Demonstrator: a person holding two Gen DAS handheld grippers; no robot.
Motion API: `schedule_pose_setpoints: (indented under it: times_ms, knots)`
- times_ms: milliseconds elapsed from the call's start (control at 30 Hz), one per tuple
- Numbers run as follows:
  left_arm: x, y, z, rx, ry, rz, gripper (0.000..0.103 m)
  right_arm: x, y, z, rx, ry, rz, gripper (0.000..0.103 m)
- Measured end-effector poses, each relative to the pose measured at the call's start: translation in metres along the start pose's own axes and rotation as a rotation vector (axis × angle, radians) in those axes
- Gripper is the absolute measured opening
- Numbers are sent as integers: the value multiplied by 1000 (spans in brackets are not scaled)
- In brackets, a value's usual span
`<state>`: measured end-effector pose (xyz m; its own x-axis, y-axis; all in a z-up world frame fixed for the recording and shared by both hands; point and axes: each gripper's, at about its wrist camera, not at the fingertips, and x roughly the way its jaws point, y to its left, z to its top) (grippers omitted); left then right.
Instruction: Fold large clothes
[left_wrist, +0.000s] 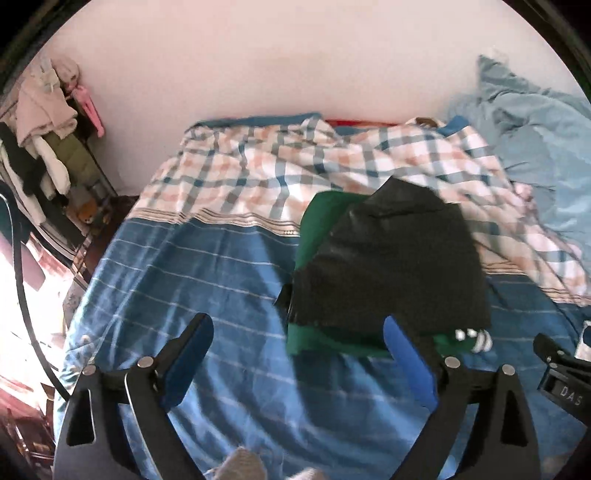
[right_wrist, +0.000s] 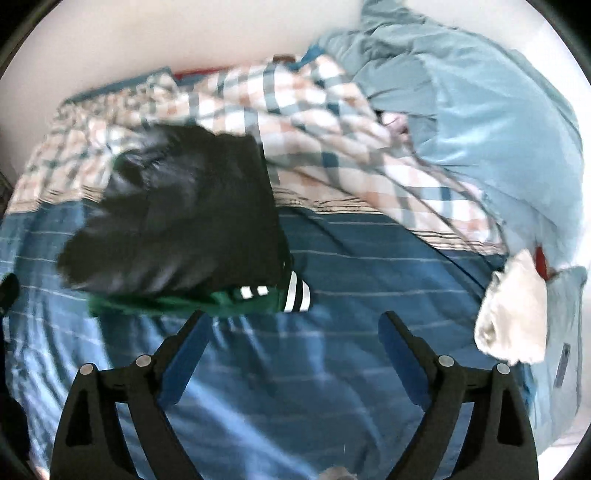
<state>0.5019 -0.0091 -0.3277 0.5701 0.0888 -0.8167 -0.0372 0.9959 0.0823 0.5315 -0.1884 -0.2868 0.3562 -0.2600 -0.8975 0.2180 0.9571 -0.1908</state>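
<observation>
Black garment (left_wrist: 391, 258) lies flat, tapering toward the wall.

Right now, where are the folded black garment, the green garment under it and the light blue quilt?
Folded black garment (left_wrist: 399, 254): left wrist view, middle of top.
Green garment (left_wrist: 321, 210): left wrist view, exposed far edge.
Light blue quilt (right_wrist: 480, 122): right wrist view, middle.

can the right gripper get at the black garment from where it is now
Probably yes: the right gripper is open and empty, and the black garment lies uncovered atop the green one, just ahead and left, with only bedsheet between.
</observation>
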Motion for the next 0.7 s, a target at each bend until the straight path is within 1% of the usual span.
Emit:
schedule_pose_setpoints:
  times_ms: [133,167,233,267,433,500,600,700]
  knots:
    - [-69,11,-5,-7,-16,-35,94,-92,-20,-24,36,-64,9,95]
    - [-88,13,-7,-7,-23,-41,94,-111,-25,-28,36,-76,9,95]
    - [-133,19,-11,-12,-40,-51,94,-164,-35,-41,49,-119,22,95]
    - [-145,22,-12,-12,-45,-64,94,-186,-38,-47,48,-133,21,95]
    - [-239,32,-23,-6,-81,-77,94,-305,-54,-77,36,-226,22,95]
    - [-268,35,-28,-5,-98,-73,94,-343,-60,-88,33,-254,18,95]
    - [-315,41,-34,-12,-132,-78,94,-395,-70,-104,34,-290,37,95]
    - [-351,47,-39,-17,-164,-69,94,-442,-83,-123,35,-325,53,95]
